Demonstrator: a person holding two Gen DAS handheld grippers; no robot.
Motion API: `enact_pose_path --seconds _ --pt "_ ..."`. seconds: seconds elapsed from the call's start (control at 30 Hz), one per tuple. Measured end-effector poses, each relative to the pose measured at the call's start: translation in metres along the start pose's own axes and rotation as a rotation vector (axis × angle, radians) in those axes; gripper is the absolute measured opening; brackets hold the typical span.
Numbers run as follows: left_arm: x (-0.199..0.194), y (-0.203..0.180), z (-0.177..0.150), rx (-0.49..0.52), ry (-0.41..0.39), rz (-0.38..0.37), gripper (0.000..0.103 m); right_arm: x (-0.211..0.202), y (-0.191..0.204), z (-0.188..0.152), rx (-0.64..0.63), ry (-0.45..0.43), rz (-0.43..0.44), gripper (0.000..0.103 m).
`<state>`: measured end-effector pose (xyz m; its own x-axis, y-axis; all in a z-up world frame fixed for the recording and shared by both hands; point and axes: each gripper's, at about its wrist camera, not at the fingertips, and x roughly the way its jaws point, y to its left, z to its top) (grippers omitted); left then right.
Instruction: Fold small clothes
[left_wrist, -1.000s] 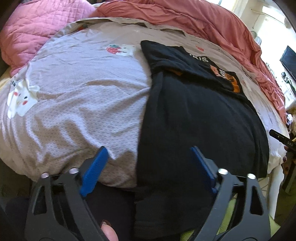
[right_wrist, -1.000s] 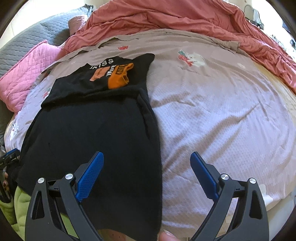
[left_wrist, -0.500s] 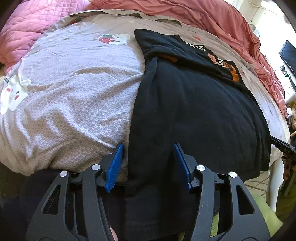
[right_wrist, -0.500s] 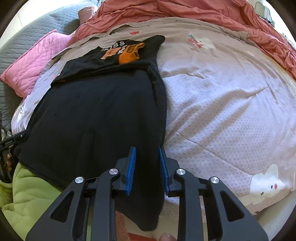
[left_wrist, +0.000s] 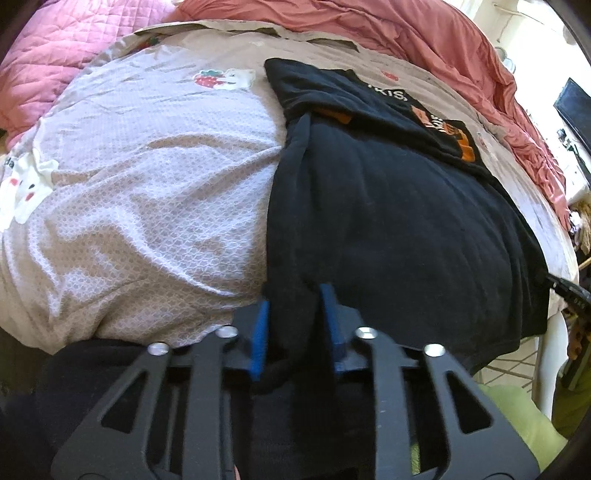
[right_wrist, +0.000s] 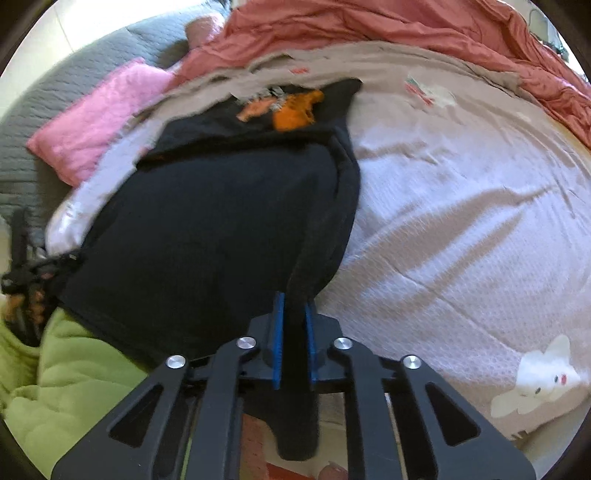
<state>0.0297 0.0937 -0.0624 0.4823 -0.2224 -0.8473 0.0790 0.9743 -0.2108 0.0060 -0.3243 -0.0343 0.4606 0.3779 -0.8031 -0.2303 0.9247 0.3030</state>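
Note:
A black garment (left_wrist: 388, 221) lies flat on the bed, its far end folded over to show an orange and white print (left_wrist: 443, 125). My left gripper (left_wrist: 293, 314) is at the garment's near left corner. Its jaws are closing, and its blue pads press on a bunch of the black cloth. In the right wrist view the same black garment (right_wrist: 207, 240) stretches away to the orange print (right_wrist: 295, 110). My right gripper (right_wrist: 294, 314) is shut on the near right edge, which rises in a ridge from the pads.
The bed sheet (left_wrist: 147, 184) is pale lilac with cartoon patches (right_wrist: 539, 384). A salmon duvet (left_wrist: 406, 33) is heaped along the far side, and a pink quilted pillow (right_wrist: 99, 122) lies by a grey headboard (right_wrist: 55, 92). A person's green quilted clothing (right_wrist: 62, 380) is at the near edge.
Both grippers went from wide open over the garment's near corners to closed on the black cloth. The right one closed first and the cloth now lifts slightly at its pads.

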Motion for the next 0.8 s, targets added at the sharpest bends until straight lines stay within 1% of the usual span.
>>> enact_pose_path --seconds 0.03,0.07,0.1,0.13,0.17,0.2,0.23,0.27,0.3,0.33,0.4,0.47,0.53,0.63,0.7,0.8 --pt "-0.001 -0.002 0.0 0.007 -0.004 0.006 0.013 -0.002 0.0 0.002 0.007 -0.012 0.023 0.009" --pt "-0.002 -0.003 0.0 0.016 -0.007 0.008 0.013 -0.002 0.0 0.003 0.011 -0.019 0.048 0.012" --pt "-0.002 -0.004 0.0 0.022 -0.008 0.005 0.013 0.0 0.001 0.004 0.005 -0.013 0.051 0.015" --pt "0.0 -0.003 0.0 0.019 -0.001 -0.004 0.016 0.003 0.003 0.003 -0.009 0.002 0.038 0.026" --pt "0.002 -0.001 0.0 0.007 0.006 -0.017 0.018 0.009 0.006 0.001 -0.027 0.029 0.005 0.038" --pt "0.004 0.001 0.0 -0.008 0.013 -0.028 0.02 0.013 0.006 -0.001 -0.031 0.043 -0.004 0.04" --pt "0.006 0.003 0.001 -0.021 0.018 -0.035 0.02 0.019 0.006 -0.003 -0.029 0.062 -0.007 0.039" --pt "0.005 0.003 0.001 -0.028 0.016 -0.033 0.018 0.022 0.007 -0.005 -0.028 0.064 -0.011 0.034" --pt "0.003 0.002 0.001 -0.03 0.007 -0.026 0.007 0.024 0.008 -0.005 -0.032 0.06 -0.015 0.027" --pt "-0.002 0.0 0.002 -0.034 -0.018 -0.019 0.004 0.023 0.009 -0.004 -0.037 0.051 -0.008 0.012" --pt "-0.008 -0.002 0.005 -0.038 -0.048 -0.024 0.004 0.017 0.008 0.0 -0.021 0.023 0.04 0.01" --pt "-0.013 0.004 0.012 -0.071 -0.063 -0.059 0.004 0.009 0.005 0.009 0.006 -0.017 0.107 0.009" --pt "-0.017 0.009 0.022 -0.105 -0.073 -0.094 0.004 -0.003 0.004 0.022 0.017 -0.079 0.165 0.009" --pt "-0.022 0.01 0.037 -0.116 -0.091 -0.104 0.004 -0.014 0.002 0.044 0.026 -0.153 0.207 0.009" --pt "-0.027 0.011 0.053 -0.125 -0.118 -0.098 0.004 -0.019 0.0 0.059 0.025 -0.197 0.209 0.009" --pt "-0.029 0.018 0.078 -0.165 -0.147 -0.111 0.004 -0.02 -0.007 0.083 0.043 -0.253 0.208 0.009"
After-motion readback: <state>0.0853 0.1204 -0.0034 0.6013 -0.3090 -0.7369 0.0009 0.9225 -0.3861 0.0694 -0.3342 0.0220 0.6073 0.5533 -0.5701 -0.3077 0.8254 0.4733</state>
